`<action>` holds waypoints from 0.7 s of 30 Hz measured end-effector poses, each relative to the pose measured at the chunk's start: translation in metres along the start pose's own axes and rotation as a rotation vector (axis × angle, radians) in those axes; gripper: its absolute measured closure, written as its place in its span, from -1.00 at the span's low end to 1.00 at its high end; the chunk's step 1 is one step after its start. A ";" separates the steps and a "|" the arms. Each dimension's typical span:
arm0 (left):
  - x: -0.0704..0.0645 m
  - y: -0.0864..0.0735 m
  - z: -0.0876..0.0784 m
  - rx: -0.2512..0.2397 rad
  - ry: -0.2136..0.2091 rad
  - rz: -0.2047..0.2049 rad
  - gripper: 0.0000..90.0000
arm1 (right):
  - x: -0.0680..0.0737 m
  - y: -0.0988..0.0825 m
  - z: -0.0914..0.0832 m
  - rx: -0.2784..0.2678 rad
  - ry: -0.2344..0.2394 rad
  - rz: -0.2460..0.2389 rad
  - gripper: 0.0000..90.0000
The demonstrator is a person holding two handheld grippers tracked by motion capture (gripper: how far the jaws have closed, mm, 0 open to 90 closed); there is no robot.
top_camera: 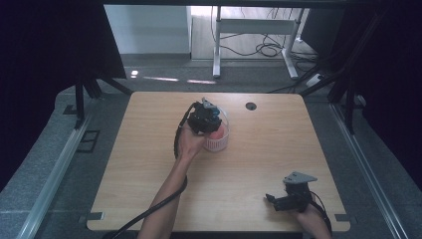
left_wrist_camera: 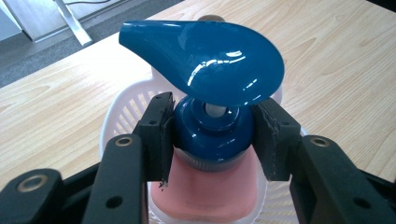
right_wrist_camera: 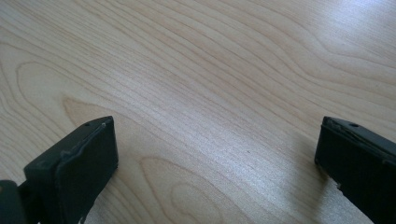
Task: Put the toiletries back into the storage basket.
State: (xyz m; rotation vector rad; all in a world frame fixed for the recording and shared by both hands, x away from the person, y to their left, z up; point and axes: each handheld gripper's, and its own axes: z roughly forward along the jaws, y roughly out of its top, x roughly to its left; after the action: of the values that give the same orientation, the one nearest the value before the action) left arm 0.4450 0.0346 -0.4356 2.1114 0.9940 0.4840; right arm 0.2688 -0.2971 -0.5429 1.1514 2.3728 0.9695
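A pink pump bottle (left_wrist_camera: 205, 191) with a glossy blue pump head (left_wrist_camera: 205, 60) stands in a small white slotted basket (left_wrist_camera: 122, 112) near the middle of the wooden table (top_camera: 268, 149). My left gripper (left_wrist_camera: 212, 133) is shut on the bottle's blue collar, one pad on each side. In the high view the left gripper (top_camera: 205, 118) sits over the basket (top_camera: 219, 142), with pink showing beside the hand. My right gripper (top_camera: 278, 200) rests low at the table's front right, jaws wide open, with only bare wood (right_wrist_camera: 210, 116) between them.
A round cable hole (top_camera: 251, 106) lies in the table top at the back, right of the basket. Past the far edge are the floor, a white desk frame (top_camera: 254, 30) and loose cables. Dark curtains hang on both sides.
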 end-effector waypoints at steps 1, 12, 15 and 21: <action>0.000 -0.001 0.000 -0.004 -0.001 -0.005 0.17 | 0.000 0.000 0.000 0.000 0.000 0.000 -1.00; 0.005 -0.003 0.000 -0.013 -0.012 -0.047 0.16 | 0.000 0.000 0.000 -0.001 0.000 -0.002 -1.00; 0.007 -0.005 -0.001 -0.015 -0.017 -0.057 0.15 | 0.000 0.000 0.000 -0.001 0.000 -0.002 -1.00; 0.006 -0.006 -0.001 -0.015 -0.010 -0.049 0.07 | 0.000 0.000 0.000 -0.001 0.001 -0.002 -1.00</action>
State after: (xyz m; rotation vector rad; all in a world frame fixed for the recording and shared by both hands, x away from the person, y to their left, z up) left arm 0.4448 0.0422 -0.4395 2.0694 1.0312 0.4550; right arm 0.2689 -0.2970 -0.5429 1.1481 2.3733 0.9707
